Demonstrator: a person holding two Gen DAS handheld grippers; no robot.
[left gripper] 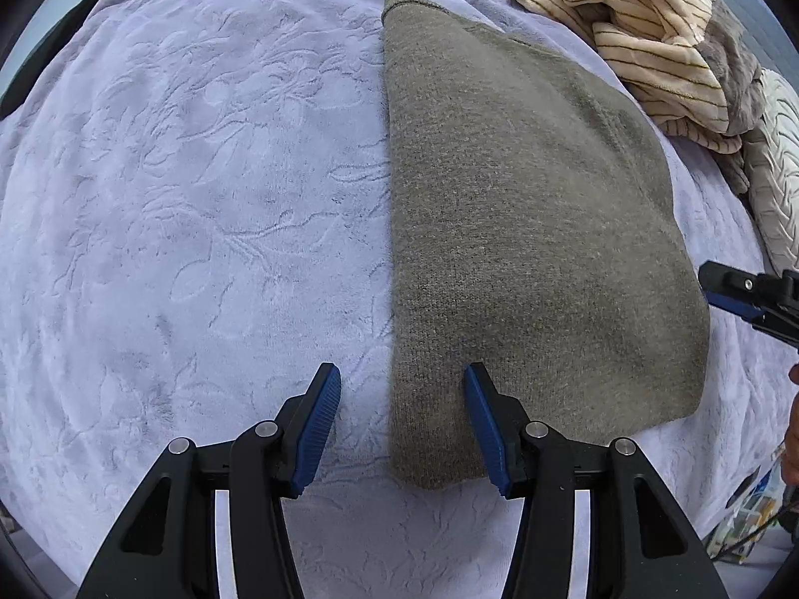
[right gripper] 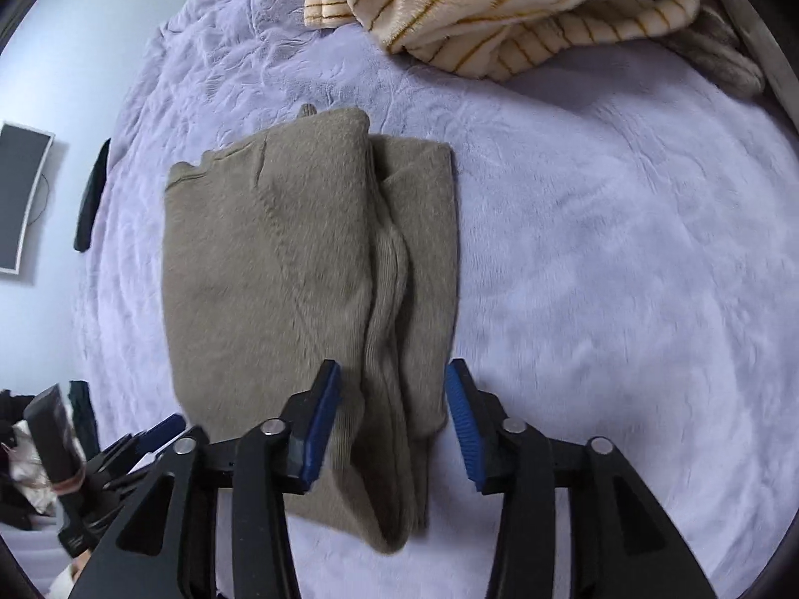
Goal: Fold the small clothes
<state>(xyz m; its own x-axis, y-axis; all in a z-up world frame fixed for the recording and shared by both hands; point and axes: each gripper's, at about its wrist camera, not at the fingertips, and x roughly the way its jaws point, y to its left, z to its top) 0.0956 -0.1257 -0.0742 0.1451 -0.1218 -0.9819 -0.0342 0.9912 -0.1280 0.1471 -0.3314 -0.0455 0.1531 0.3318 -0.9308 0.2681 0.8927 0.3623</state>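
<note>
An olive-brown knitted garment (left gripper: 529, 229) lies folded flat on a lavender blanket (left gripper: 199, 199). My left gripper (left gripper: 402, 377) is open and empty, its jaws straddling the garment's left folded edge near its near corner. In the right wrist view the same garment (right gripper: 269, 269) shows folded layers and a ribbed sleeve along its right side. My right gripper (right gripper: 392, 374) is open and empty, hovering over that ribbed sleeve at the garment's near end. The right gripper's tip shows at the right edge of the left wrist view (left gripper: 749, 294). The left gripper shows at the lower left of the right wrist view (right gripper: 150, 437).
A heap of cream striped and grey fleece clothes (left gripper: 649, 35) lies at the far right of the bed; it also shows at the top of the right wrist view (right gripper: 499, 15). A white quilted cushion (left gripper: 779, 169) sits beside it. A dark monitor (right gripper: 20, 194) hangs on the wall left.
</note>
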